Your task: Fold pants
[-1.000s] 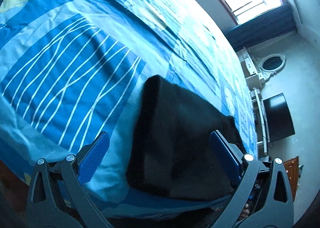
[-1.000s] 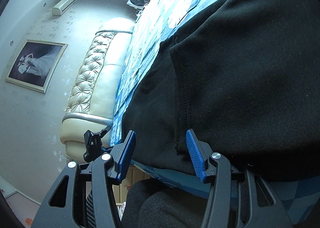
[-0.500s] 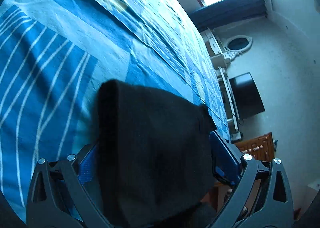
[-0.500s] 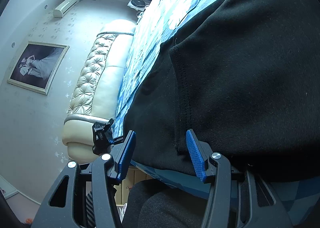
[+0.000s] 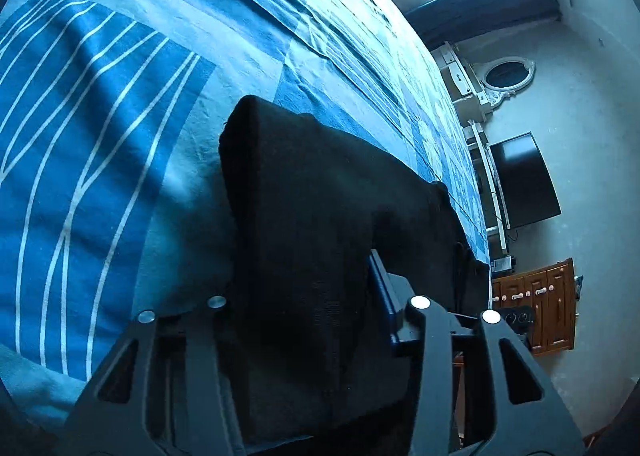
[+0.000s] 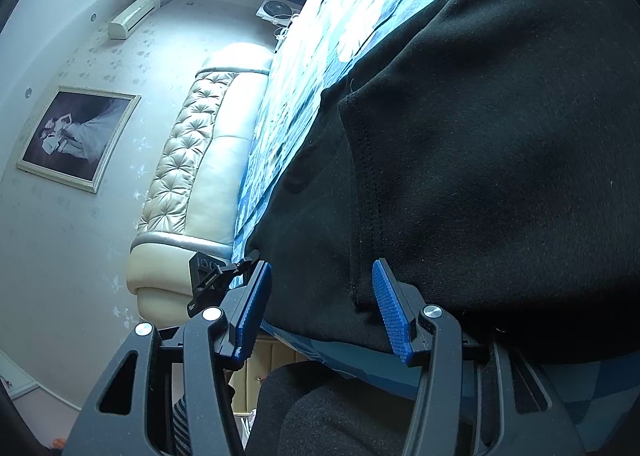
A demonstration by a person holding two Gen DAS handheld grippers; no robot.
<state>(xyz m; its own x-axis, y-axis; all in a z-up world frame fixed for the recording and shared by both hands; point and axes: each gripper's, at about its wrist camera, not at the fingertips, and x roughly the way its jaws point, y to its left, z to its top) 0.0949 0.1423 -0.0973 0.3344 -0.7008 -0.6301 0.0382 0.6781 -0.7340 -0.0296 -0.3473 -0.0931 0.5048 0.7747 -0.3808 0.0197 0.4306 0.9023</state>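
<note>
setting: a bed [image 5: 120, 143] with a blue patterned cover, white curved lines on the near left panel; window light falls from the far end.
pants: black pants [image 5: 320, 223] lie on the near right part of the cover, a thick fold rising between the left tool's fingers and running away toward the bed's right edge.
left gripper: the left gripper [image 5: 304, 304] is closed narrow around the dark fold; cloth fills the gap and hides the left pad, while a strip of the blue right pad shows pressed against the fabric.
right gripper: the right gripper [image 6: 324, 304] stands partly spread at the bed's near edge, both blue ribbed pads bare; the pants [image 6: 480, 143] bulge between and beyond them, with a stitched hem running down to the gap. the right pad touches the cloth, the left pad sits just beside it, and nothing is pinched.
room, left view: a dark screen [image 5: 524, 179] and a wooden cabinet [image 5: 536, 312] stand against the far right wall.
room, right view: a tufted cream headboard [image 6: 200, 175] and a framed picture [image 6: 76, 135] on the left wall.
</note>
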